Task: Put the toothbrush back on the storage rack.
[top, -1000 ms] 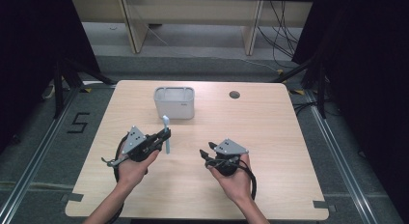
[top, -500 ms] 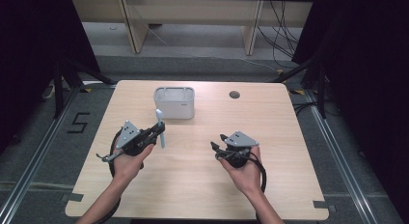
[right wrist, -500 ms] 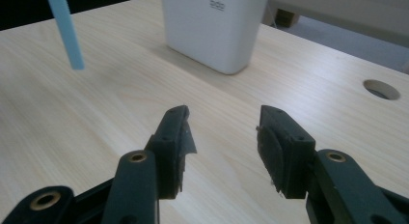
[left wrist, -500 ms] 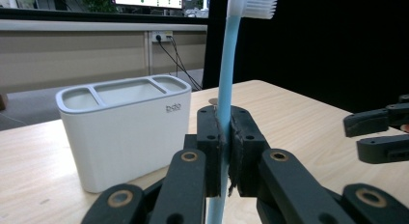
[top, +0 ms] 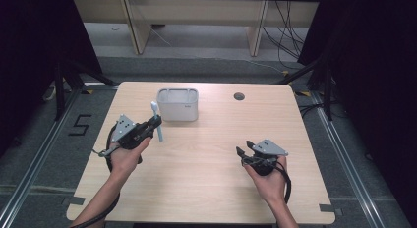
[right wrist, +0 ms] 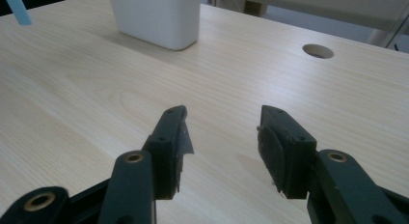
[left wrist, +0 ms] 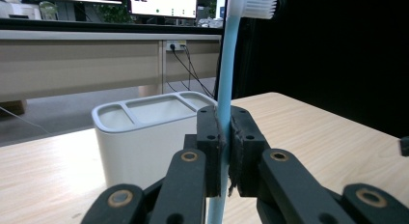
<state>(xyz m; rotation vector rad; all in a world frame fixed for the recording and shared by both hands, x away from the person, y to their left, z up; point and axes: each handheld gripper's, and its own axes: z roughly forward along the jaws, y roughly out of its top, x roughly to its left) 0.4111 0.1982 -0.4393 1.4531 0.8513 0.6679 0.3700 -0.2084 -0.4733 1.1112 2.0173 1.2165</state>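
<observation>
Where the left gripper (left wrist: 224,151) clamped the toothbrush (left wrist: 226,64), its lower handle was cut off (bristles partly too). Beside it stood the white holder (left wrist: 144,132) on the pale wooden table (right wrist: 231,84). Having just been opening, the right gripper (right wrist: 222,137) gaped empty.

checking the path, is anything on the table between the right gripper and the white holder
No. In the right gripper view only bare table lies between the open right gripper and the white holder; the high view agrees. The toothbrush is in the left gripper.
</observation>
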